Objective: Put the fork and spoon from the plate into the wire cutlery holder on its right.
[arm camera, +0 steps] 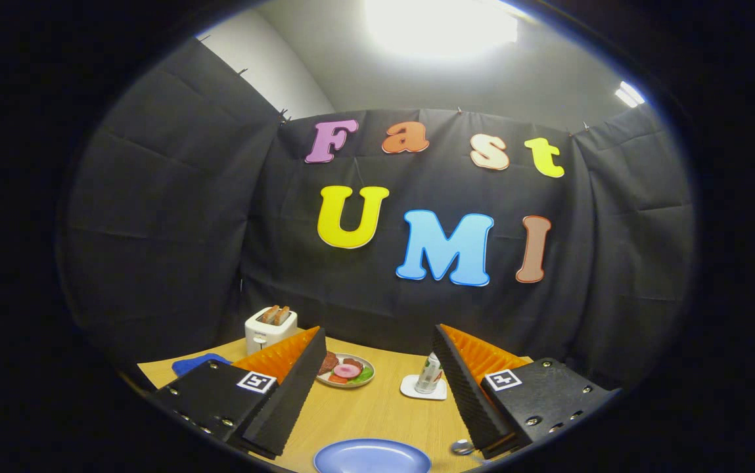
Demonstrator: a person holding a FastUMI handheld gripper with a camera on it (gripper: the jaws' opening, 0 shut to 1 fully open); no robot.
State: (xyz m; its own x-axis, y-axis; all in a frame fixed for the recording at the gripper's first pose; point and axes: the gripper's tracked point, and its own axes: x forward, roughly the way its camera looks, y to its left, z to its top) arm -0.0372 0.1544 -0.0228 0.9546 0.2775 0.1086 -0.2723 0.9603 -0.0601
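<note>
your tongs point(377, 394) are spread wide and carry nothing, raised over the worktop's point(364, 410) near edge, likely to give you an overview; the blue plate point(372, 456) lies just ahead between the fingers; a spoon bowl point(462, 447) shows beside its right rim, under the right finger; fork and wire holder i cannot make out; toaster point(270, 328), food plate point(347, 372) and can point(429, 373) sit toward the far edge.

text: none legible | can point(429, 374) label: too small | finger point(255, 382) squares: coded markers
</note>
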